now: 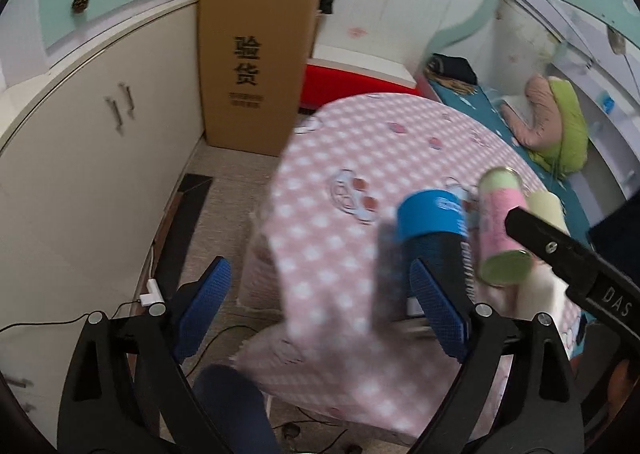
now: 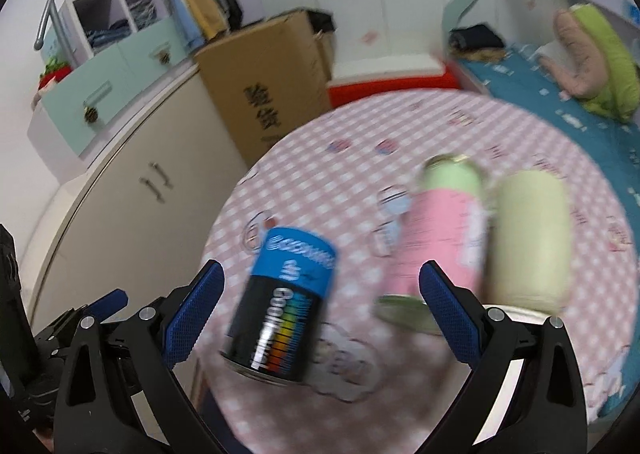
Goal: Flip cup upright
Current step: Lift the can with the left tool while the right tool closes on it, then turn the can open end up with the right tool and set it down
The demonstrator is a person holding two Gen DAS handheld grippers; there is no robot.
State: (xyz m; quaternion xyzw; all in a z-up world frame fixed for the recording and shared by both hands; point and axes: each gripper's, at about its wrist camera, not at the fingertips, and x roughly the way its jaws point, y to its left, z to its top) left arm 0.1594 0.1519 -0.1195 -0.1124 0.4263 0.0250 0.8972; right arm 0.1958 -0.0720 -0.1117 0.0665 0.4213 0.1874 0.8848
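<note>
A black cup with a blue end (image 2: 282, 310) stands blue end up on the pink checked tablecloth (image 2: 352, 133), its print upside down. My right gripper (image 2: 320, 274) is open, and the cup sits between and just beyond its blue pads (image 2: 196, 310), apart from them. To the right are a pink cup with green ends (image 2: 440, 230) and a cream cup (image 2: 528, 238). My left gripper (image 1: 320, 278) is open and empty over the table's left edge; the blue cup (image 1: 432, 221) lies past its right pad (image 1: 436, 314). Both views are motion-blurred.
A tall cardboard box (image 1: 252, 65) leans by beige cabinets (image 1: 100, 157) left of the table. A bed with a teal sheet (image 1: 496, 109) and a green-pink pillow (image 1: 556, 117) runs behind on the right. Cables (image 1: 152, 294) lie on the floor. The right gripper's black arm (image 1: 560, 250) crosses near the cups.
</note>
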